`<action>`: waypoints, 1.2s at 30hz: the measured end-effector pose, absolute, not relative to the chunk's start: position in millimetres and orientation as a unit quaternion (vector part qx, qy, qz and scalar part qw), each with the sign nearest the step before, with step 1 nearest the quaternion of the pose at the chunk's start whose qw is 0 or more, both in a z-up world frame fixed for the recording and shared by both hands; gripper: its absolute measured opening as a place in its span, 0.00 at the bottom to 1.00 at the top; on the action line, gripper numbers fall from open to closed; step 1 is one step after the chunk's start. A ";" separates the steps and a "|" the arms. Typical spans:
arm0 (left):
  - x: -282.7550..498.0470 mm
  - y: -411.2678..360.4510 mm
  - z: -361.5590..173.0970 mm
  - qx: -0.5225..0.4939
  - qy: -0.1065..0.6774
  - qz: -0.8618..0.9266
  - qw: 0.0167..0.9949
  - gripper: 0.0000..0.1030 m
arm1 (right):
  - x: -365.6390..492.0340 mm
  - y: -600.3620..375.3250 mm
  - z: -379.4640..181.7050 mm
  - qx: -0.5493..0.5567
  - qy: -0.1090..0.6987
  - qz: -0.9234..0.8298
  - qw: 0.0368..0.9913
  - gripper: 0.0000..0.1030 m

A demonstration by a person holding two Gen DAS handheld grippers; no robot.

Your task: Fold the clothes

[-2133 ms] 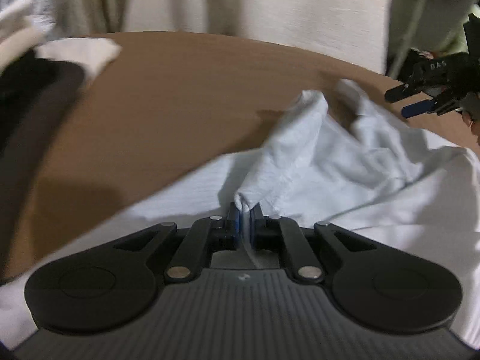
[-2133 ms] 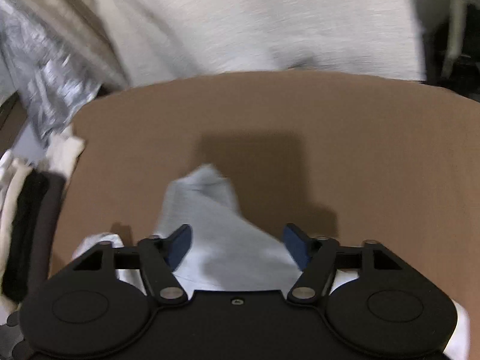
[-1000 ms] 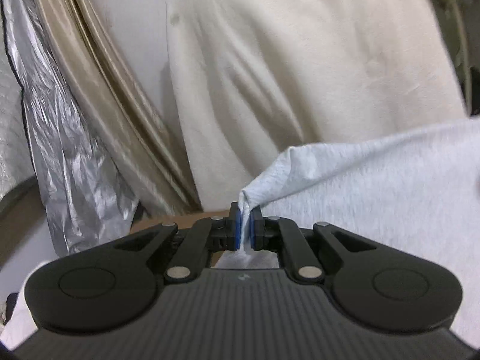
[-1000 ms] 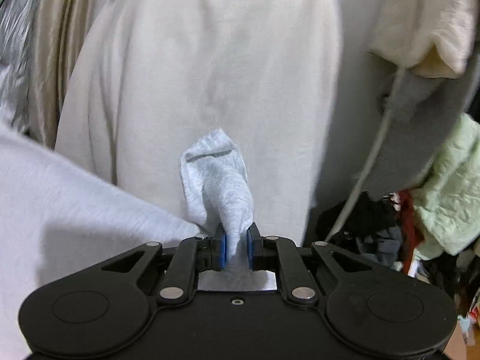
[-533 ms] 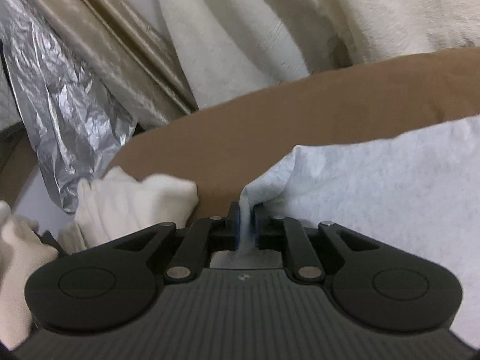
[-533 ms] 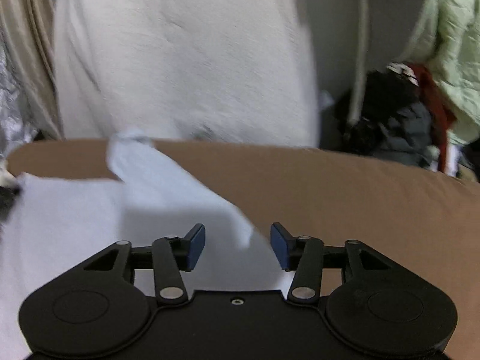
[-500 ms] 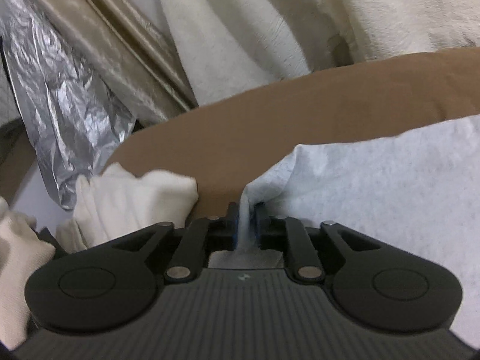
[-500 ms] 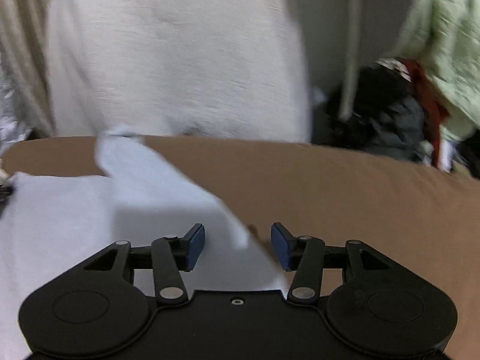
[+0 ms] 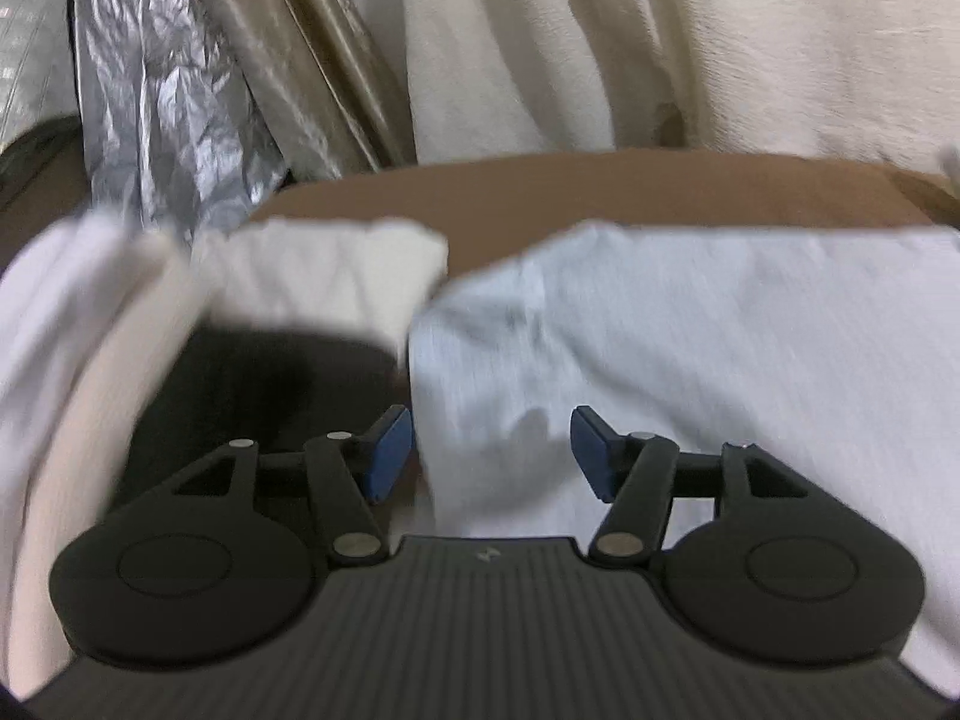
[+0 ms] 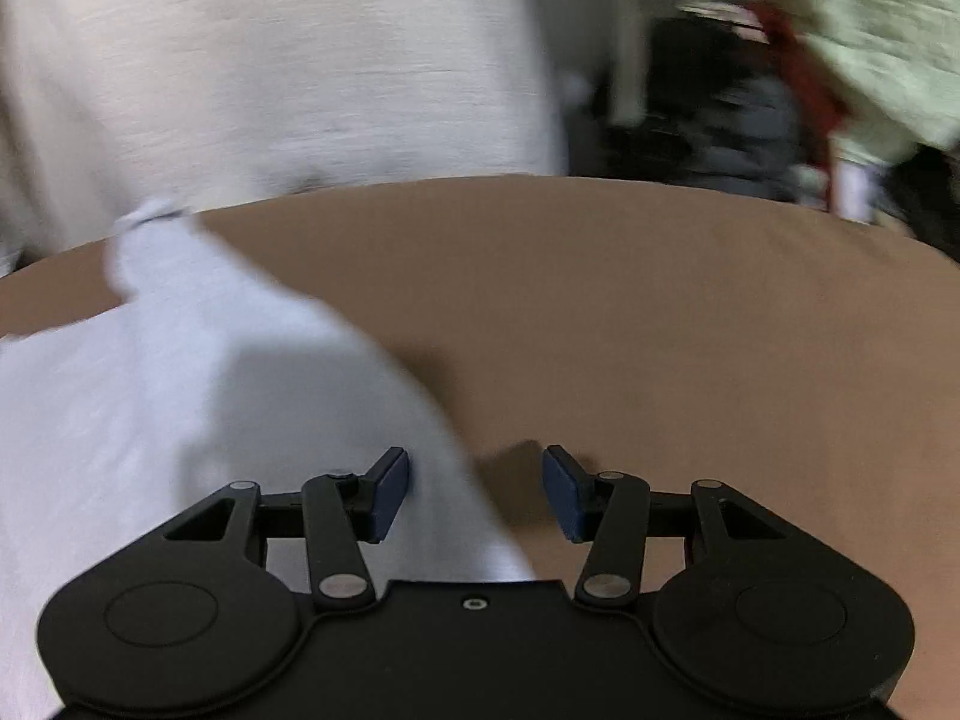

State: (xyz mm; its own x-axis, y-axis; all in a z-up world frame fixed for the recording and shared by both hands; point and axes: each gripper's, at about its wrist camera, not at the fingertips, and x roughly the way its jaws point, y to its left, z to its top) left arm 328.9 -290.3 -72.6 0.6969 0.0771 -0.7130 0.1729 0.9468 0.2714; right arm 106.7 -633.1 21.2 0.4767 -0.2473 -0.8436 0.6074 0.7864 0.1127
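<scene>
Left wrist view, left to right: stacked cream and dark garments (image 9: pixel 336 276); left gripper (image 9: pixel 491 450) released, jaws spread, nothing held; pale grey garment (image 9: pixel 690 330) spread flat on brown table (image 9: pixel 600 192), left edge just beside stack. Right wrist view: same garment at left, sleeve tip (image 10: pixel 150 228) near far table edge; right gripper (image 10: pixel 476 495) released over garment's right edge. Risk: next pinch near stack may snag neighbouring cloth; uneven regrasp would skew fold.
</scene>
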 end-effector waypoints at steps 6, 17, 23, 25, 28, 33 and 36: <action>241.7 -200.3 -82.1 0.116 0.431 0.021 0.895 0.58 | 69.6 -611.3 47.0 0.198 0.398 -0.298 0.845 0.52; 166.7 -117.9 -104.7 0.016 0.445 0.008 0.896 0.65 | 97.0 -464.8 84.3 0.111 0.428 -0.080 0.893 0.52; 161.3 -112.1 -102.6 -0.017 0.447 -0.016 0.894 0.65 | 112.1 -356.1 71.2 0.119 0.447 0.058 0.885 0.52; 162.0 -107.2 -97.6 -0.033 0.453 -0.010 0.891 0.65 | 113.5 -319.2 56.0 0.113 0.460 0.083 0.877 0.52; 165.4 -120.2 -97.6 0.047 0.462 0.043 0.884 0.65 | 112.9 -278.6 34.2 0.095 0.484 0.075 0.867 0.52; 167.6 -131.6 -107.7 0.066 0.473 0.028 0.878 0.65 | 113.9 -244.6 1.0 0.097 0.510 0.057 0.853 0.52; 172.2 -131.6 -105.0 0.035 0.474 0.007 0.880 0.65 | 114.0 -234.4 -7.3 0.073 0.505 0.046 0.859 0.52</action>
